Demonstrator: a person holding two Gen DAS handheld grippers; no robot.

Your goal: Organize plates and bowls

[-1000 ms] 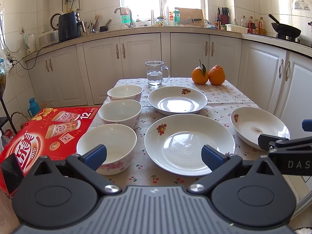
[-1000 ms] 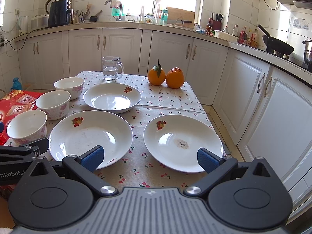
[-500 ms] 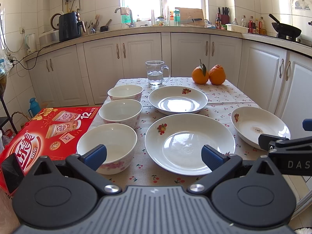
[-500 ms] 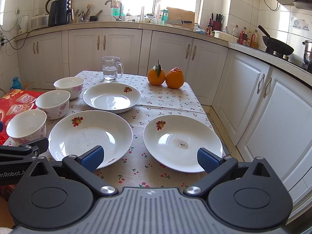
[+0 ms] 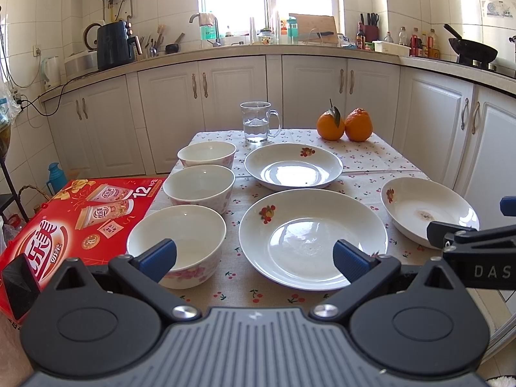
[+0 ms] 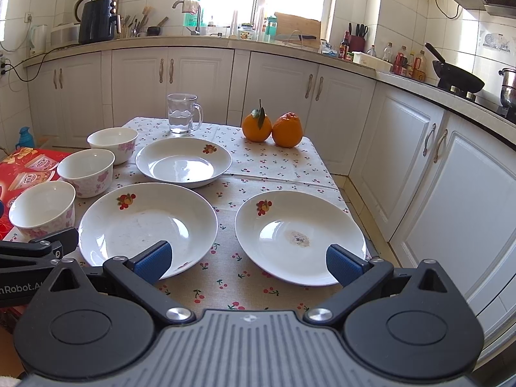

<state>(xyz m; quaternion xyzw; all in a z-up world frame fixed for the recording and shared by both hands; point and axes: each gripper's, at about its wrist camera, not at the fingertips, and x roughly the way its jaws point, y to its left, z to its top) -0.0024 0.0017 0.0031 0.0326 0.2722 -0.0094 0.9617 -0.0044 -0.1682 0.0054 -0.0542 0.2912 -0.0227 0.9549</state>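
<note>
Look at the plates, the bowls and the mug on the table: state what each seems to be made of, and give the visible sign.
Plates: probably glazed ceramic; glossy white with window glare and a printed fruit motif.
Bowls: likely the same glazed ceramic; opaque white, shiny, with pink flower prints.
Mug: clear glass; the water and the cabinets show through it.

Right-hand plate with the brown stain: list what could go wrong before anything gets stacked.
1. The white stained plate lies close to the table's right edge; a clumsy nudge from the open right gripper might push it off.
2. Its brown residue could smear onto the other white fruit-print plates if stacked unwashed.
3. The three white floral bowls sit in a tight column; the nearest bowl is by the left edge, above the red carton, so the open left gripper could knock it over.
</note>
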